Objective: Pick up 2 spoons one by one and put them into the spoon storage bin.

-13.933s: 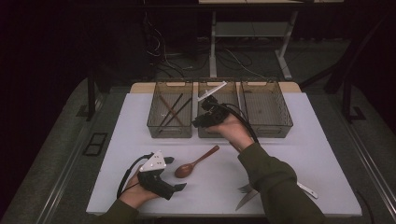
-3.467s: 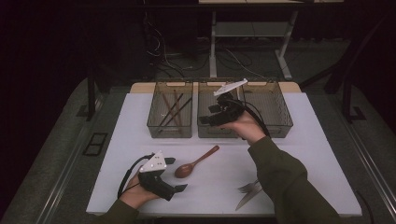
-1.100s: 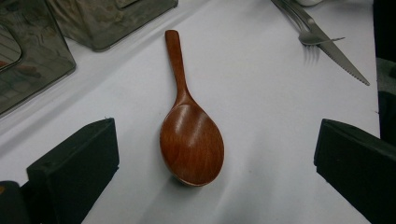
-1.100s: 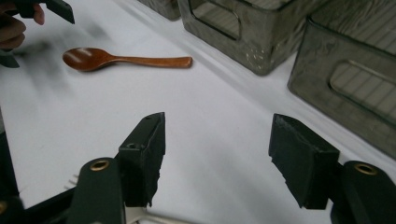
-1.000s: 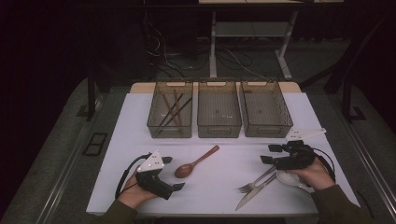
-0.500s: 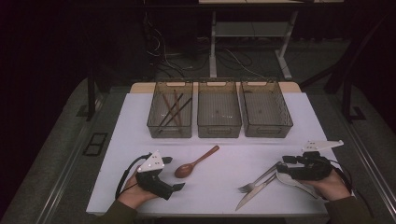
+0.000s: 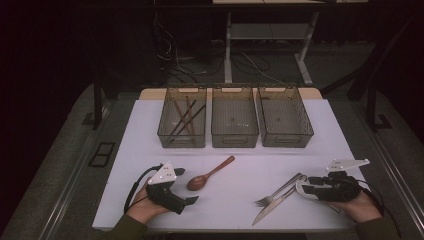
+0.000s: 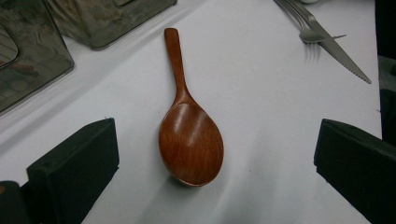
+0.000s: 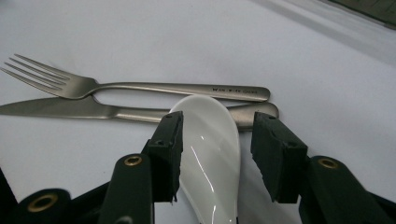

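A white ceramic spoon (image 9: pixel 210 140) lies on the white table by the handles of a steel fork (image 9: pixel 140 87) and knife (image 9: pixel 70 108). My right gripper (image 9: pixel 217 126) straddles the spoon's bowl. Its jaws have just been closing; one pad is at the spoon's edge and the other still stands off it. In the high view this gripper (image 7: pixel 312 185) is at the front right beside the fork (image 7: pixel 280 190). My left gripper (image 7: pixel 186 186) rests open at the front left, with a wooden spoon (image 8: pixel 189 140) lying between its jaws and untouched.
Three clear bins stand in a row at the back: the left one (image 7: pixel 182 145) holds chopsticks, and the middle (image 7: pixel 235 144) and right (image 7: pixel 285 144) ones show bare floors. The table's front edge runs just below both hands.
The right hand has left the bins, come to the front right, and sunk a little over the white spoon with its jaws narrower. The left hand has stayed put.
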Demonstrator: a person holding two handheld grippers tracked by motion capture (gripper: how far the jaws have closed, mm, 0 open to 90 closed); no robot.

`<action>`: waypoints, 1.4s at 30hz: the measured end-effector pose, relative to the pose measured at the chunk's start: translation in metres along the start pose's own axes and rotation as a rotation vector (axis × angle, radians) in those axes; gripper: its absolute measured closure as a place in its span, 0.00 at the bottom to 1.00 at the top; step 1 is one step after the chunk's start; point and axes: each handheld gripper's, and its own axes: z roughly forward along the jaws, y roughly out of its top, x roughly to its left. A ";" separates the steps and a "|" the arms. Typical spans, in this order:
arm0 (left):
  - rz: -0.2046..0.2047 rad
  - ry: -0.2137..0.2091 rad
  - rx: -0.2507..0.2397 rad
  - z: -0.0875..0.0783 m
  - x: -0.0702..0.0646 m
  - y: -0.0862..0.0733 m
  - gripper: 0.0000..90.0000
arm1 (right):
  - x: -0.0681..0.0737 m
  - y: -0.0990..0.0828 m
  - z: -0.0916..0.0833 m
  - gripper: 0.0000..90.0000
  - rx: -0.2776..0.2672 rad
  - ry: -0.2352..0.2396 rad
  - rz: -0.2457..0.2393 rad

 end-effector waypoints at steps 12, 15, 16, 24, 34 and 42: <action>-0.003 0.000 0.001 0.000 0.000 0.000 0.00 | 0.001 -0.001 0.006 0.59 0.038 0.014 -0.011; 0.001 0.001 0.000 0.000 0.000 0.000 0.00 | 0.002 -0.002 0.007 0.59 0.046 0.018 -0.008; 0.000 0.001 -0.001 0.000 0.000 0.000 0.00 | 0.002 -0.002 0.007 0.59 0.048 0.019 -0.010; -0.002 0.001 0.001 0.000 -0.001 0.000 0.00 | 0.003 -0.002 0.009 0.65 0.076 0.014 -0.049; 0.002 0.000 0.005 0.001 -0.001 0.000 0.00 | 0.005 -0.003 0.009 0.80 0.083 0.041 -0.100; 0.003 0.000 0.007 0.001 -0.001 0.000 0.00 | 0.003 -0.003 0.007 0.87 0.074 0.054 -0.096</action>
